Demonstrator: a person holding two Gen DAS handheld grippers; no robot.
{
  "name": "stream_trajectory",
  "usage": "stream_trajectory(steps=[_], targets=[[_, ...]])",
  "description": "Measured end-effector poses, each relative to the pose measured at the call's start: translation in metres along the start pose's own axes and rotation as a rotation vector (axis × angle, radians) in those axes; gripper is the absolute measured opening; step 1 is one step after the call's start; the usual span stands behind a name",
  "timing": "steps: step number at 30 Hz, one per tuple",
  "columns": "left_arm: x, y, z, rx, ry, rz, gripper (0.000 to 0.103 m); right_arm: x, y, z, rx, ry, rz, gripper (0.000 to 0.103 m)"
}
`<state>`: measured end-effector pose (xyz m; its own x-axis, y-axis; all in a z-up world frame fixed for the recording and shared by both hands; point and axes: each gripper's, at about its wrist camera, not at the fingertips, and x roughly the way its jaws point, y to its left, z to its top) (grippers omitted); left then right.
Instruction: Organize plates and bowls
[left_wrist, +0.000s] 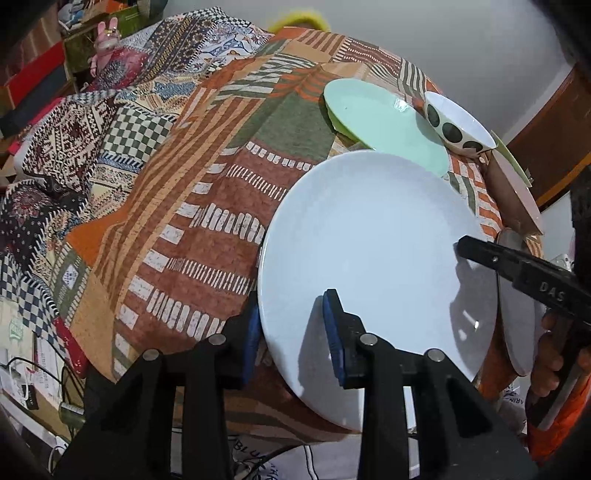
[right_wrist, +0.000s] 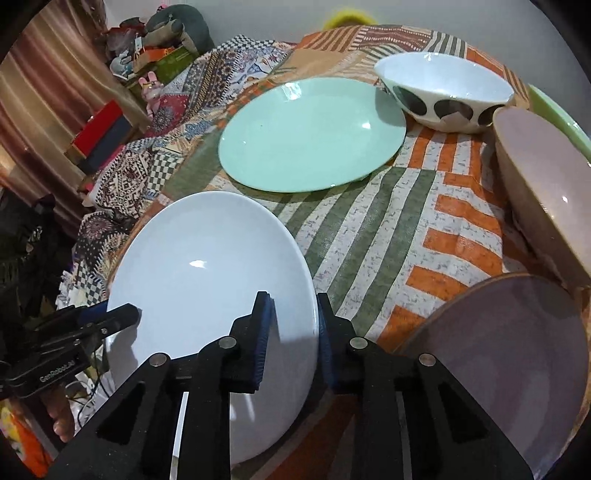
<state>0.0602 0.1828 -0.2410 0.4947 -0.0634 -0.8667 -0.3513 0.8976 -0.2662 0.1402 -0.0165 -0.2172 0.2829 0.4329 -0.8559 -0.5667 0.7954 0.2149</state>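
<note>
A patchwork cloth (right_wrist: 388, 229) in orange, green and cream covers the table and gives the crockery a soft bed to rest on. On it the white plate (left_wrist: 369, 236) is the biggest thing in view, lying at the near edge with part of its rim hanging past the table, probably so that fingers can get above and below it. Both tools have it: the left gripper (left_wrist: 291, 332) pinches the rim on one side, one blue pad on top and the other underneath, and the right gripper (right_wrist: 291, 332) is clamped on the opposite rim in the same way. A grip on each side would keep so wide a plate level when lifted. Beyond it lies the mint green plate (right_wrist: 310, 136), flat and free, a likely base for stacking. At the right sit a greyish plate (right_wrist: 506, 354) and a pinkish bowl (right_wrist: 546, 184) tipped on its side. The smallest piece, the spotted bowl (right_wrist: 447, 92), stands upright at the far edge, just beside the green plate.
</note>
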Motion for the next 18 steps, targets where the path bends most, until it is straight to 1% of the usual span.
stream_trajectory(steps=[4,9,18], targets=[[-0.011,-0.002,0.001,-0.006,-0.021,-0.007,0.031,-0.013,0.002,0.0,-0.002,-0.03,0.009,0.022],[-0.029,-0.012,0.004,0.009,-0.061,-0.009,0.031,-0.031,0.004,-0.003,-0.006,-0.072,0.007,0.022],[-0.054,-0.046,0.008,0.066,-0.116,-0.032,0.031,-0.066,-0.008,-0.013,0.025,-0.151,-0.009,0.021]])
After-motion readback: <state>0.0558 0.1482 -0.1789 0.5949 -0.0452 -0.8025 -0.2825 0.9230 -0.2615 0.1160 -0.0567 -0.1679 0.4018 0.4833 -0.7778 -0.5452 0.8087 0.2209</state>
